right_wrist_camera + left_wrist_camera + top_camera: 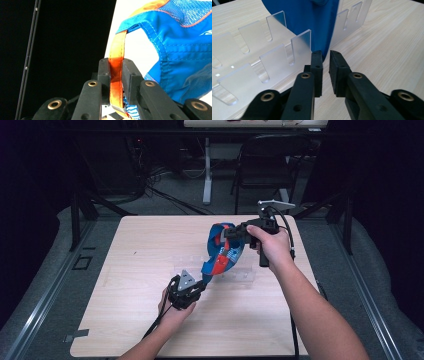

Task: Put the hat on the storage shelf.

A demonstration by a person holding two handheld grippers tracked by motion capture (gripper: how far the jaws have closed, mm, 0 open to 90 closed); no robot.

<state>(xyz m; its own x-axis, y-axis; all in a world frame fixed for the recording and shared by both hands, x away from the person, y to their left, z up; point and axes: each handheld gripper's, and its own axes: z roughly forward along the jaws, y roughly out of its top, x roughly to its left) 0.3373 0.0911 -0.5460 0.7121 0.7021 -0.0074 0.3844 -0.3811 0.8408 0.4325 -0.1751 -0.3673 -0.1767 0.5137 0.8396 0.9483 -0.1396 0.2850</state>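
Note:
A blue fabric item [220,252] with mesh, red patches and an orange strap [116,50] hangs above the table's middle. My right gripper [227,232] holds its top end, and in the right gripper view [116,60] the jaws are shut on the strap. The item's lower end reaches down to a clear acrylic slotted rack [274,57]. My left gripper [197,287] sits low on the table at that end. In the left gripper view [325,52] the jaws are nearly together, with the blue edge [312,22] pinched between the tips.
The clear rack [245,276] lies flat across the light wooden table [125,320]. A folding chair [265,165], a table leg and cables stand on the floor beyond the far edge. Dark frame posts flank the table.

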